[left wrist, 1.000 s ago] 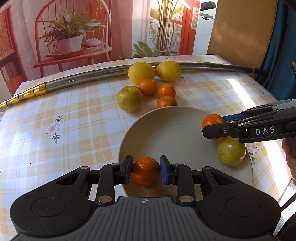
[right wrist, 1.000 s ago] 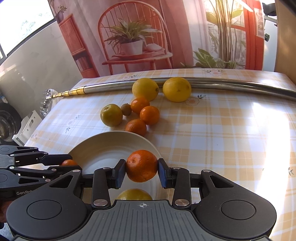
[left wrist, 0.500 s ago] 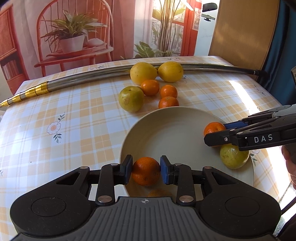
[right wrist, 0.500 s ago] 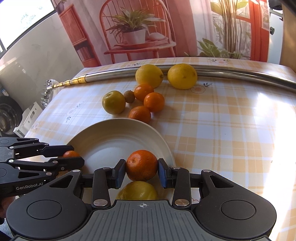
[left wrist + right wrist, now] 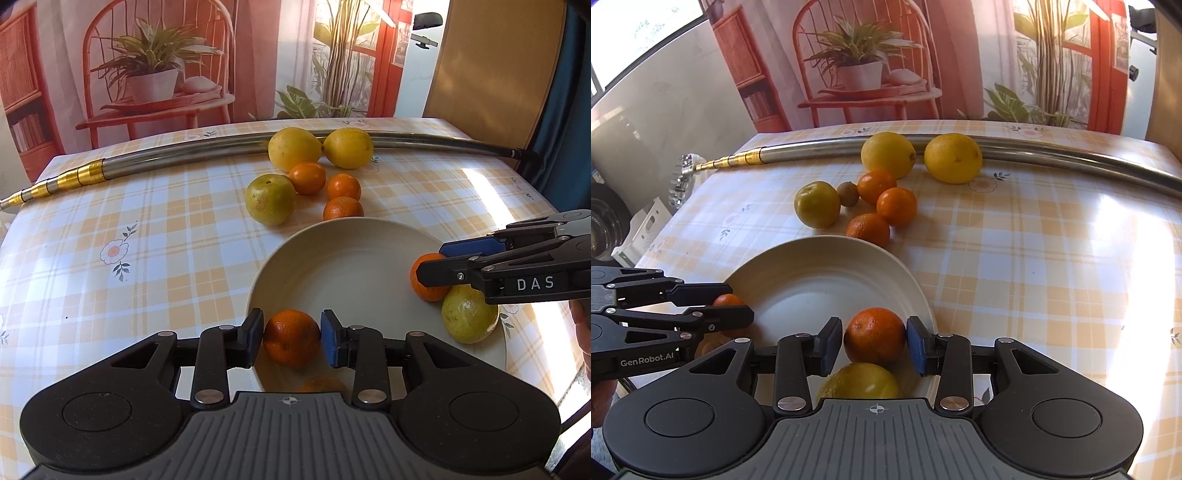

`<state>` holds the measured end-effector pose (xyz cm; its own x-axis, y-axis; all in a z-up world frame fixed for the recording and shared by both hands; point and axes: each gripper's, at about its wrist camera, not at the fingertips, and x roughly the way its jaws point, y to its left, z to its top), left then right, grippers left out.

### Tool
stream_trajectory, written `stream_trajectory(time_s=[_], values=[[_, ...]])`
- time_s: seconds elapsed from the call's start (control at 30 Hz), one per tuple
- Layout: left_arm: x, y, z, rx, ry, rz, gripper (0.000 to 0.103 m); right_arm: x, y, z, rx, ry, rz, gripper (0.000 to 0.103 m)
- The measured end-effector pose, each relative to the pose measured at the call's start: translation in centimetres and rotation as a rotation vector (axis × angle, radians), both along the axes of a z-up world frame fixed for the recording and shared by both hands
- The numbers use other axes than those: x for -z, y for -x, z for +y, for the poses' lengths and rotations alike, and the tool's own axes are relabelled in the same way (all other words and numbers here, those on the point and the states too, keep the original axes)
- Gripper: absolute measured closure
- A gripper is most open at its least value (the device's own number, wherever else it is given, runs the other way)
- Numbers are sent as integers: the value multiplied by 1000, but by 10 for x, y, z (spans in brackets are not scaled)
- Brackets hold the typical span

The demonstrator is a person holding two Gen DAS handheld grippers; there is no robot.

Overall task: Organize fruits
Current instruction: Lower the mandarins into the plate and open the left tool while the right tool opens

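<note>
A cream plate [image 5: 351, 266] sits on the checked tablecloth. My left gripper [image 5: 291, 332] is shut on an orange [image 5: 291, 341] just over the plate's near rim. My right gripper [image 5: 874, 339] comes in from the right with its jaws opening. Its orange [image 5: 874, 334] is still between the pads but has slipped free, and it rests in the plate against a yellow-green fruit [image 5: 467, 314]. Beyond the plate lie two lemons [image 5: 293, 147], a yellow-green fruit [image 5: 270, 199], three mandarins [image 5: 343, 186] and a small brown fruit [image 5: 848, 194].
A long metal pole [image 5: 184, 158] with gold rings lies across the far side of the table, behind the lemons. A printed backdrop hangs beyond the table's far edge. A person's hand [image 5: 581, 325] shows at the right edge. Bare cloth lies to the left of the plate.
The right gripper's orange has sunk a little from between its pads onto the plate beside the yellow-green fruit. The left gripper and its orange have stayed put.
</note>
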<state>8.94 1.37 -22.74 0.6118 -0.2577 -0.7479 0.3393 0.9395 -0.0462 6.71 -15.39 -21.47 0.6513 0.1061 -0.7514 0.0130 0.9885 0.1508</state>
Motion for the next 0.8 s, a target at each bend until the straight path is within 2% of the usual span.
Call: stream_trajectory(time_s=[0.2,0.47,0.8], values=[[-2,-1,2,-15,19,1,67,-5,2,3,-3,30,-22,67],[-9,-1,6,-33,51,-14,61,-9,3,2,8,49,-39,67],[-31,-17,26,-86,87,-42,61,-15,3,-3,26,63,-61,67]])
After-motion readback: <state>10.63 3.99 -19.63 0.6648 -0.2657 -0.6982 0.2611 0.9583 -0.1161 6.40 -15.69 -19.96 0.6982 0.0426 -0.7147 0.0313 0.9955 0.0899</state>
